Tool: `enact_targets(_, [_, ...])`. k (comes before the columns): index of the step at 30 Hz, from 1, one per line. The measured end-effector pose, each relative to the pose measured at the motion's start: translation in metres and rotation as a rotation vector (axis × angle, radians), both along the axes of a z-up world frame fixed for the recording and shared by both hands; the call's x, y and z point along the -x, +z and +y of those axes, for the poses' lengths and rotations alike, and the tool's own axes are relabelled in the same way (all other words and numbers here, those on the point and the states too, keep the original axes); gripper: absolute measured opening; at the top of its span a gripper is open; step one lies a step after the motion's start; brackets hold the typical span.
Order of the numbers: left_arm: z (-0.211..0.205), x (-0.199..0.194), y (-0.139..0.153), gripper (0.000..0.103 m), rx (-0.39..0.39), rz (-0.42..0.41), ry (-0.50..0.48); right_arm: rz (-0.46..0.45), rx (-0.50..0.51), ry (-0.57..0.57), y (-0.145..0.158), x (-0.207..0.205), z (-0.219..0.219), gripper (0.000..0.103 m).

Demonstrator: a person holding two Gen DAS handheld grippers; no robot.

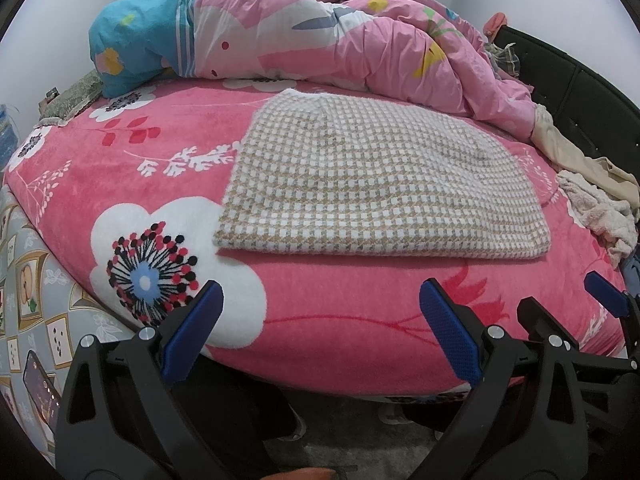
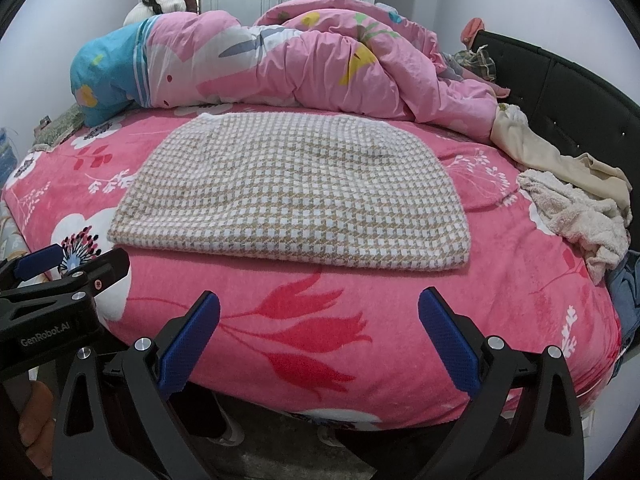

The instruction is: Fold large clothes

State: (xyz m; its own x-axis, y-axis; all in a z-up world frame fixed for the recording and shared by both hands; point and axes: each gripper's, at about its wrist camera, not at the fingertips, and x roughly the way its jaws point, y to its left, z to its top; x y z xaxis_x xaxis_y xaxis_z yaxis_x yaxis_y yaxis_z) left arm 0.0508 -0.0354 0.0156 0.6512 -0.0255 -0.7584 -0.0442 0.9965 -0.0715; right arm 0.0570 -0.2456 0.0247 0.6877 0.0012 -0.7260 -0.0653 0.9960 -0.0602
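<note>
Folded garment flat mid-bed, near edge straight. Duvet far, clothes pile right. Left hand-held gripper, right hand-held gripper: fingers apart, empty, over near bed edge.

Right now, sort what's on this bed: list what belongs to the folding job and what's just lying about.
For the job:
- checked garment, lying folded flat on the pink floral bed cover
- left claw and right claw, both open and empty

Lying about:
- bunched pink quilt
- cream fluffy cloth
- beige garment
- phone
</note>
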Motion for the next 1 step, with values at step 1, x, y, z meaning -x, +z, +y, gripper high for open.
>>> enact_targets(1, [-0.0005,0.0001,0.0,0.095,0.0,0.0,0.0,0.0,0.001,0.001,0.0,-0.0004,0.0004,0.097])
